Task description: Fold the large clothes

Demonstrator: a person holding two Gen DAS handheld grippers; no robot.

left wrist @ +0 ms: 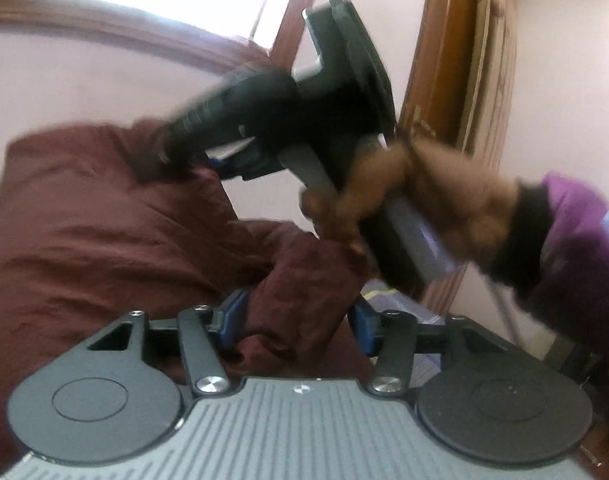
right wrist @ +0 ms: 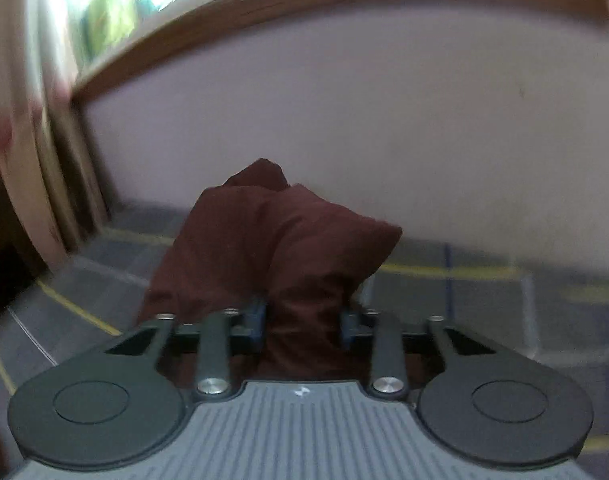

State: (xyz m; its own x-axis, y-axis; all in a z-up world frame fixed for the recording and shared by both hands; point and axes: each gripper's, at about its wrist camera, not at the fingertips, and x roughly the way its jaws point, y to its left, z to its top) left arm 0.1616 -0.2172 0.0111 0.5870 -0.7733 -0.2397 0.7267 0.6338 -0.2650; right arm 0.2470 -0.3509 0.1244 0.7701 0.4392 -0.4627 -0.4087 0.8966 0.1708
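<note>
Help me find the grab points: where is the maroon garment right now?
The maroon garment hangs between both grippers: bunched in the left gripper, and in the right gripper, above the checked floor.

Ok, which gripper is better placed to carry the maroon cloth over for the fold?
Right, probably. The right gripper is shut on a lifted bunch of maroon cloth; the left gripper sits low with cloth between its fingers, grip unclear.

The maroon garment (left wrist: 104,232) is hanging bunched and creased in mid-air, a thick fold of it sitting between blue pads in the left wrist view. In the right wrist view it is rising in a crumpled peak above a grey checked surface.
</note>
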